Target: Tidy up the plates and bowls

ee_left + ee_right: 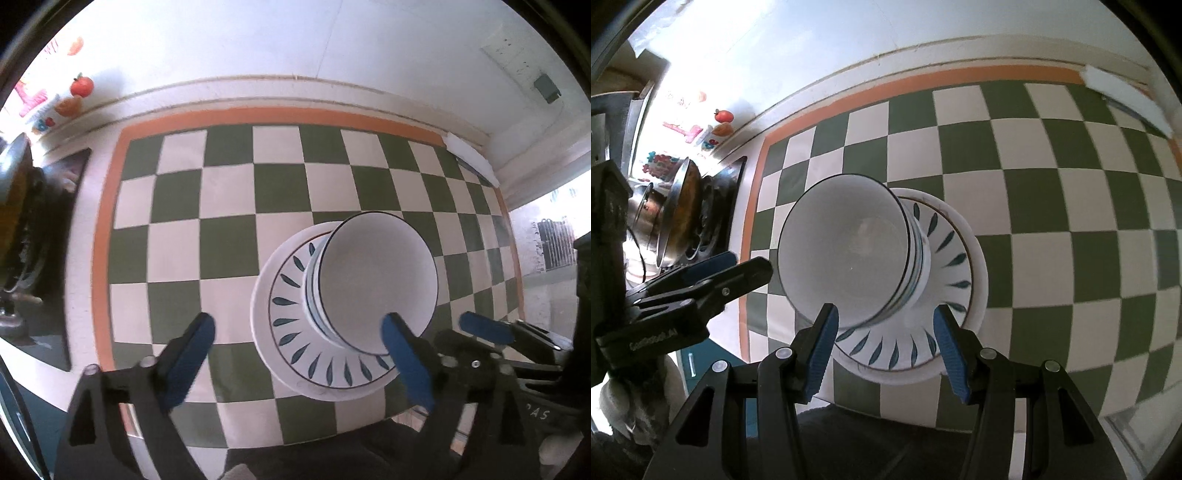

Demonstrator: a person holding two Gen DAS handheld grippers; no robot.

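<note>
White wall (pixel 258 44) rising behind the worktop (pixel 96 122), with a pale moulding along their junction and fruit-shaped stickers (pixel 82 86) at the far left. A green-and-cream chequered mat (pixel 229 192) with an orange border covers most of the worktop. At the left edge, a dark hob (pixel 716 218) carrying a metal pan (pixel 677 218). A white folded cloth (pixel 1123 96) lies at the mat's far right corner. Near the mat's front edge, a white plate (pixel 258 317) bears a second plate with blue leaf marks (pixel 291 321); a nested stack of white bowls with dark rims (pixel 376 284) stands on these, off-centre. Left gripper (pixel 297 332): blue-padded fingers spread wide, nothing between the pads, held above the stack; the right finger overlaps the top bowl's rim in the view. Right gripper (pixel 884 325): fingers parted about halfway, empty, above the near side of the plates, clear of the crockery
</note>
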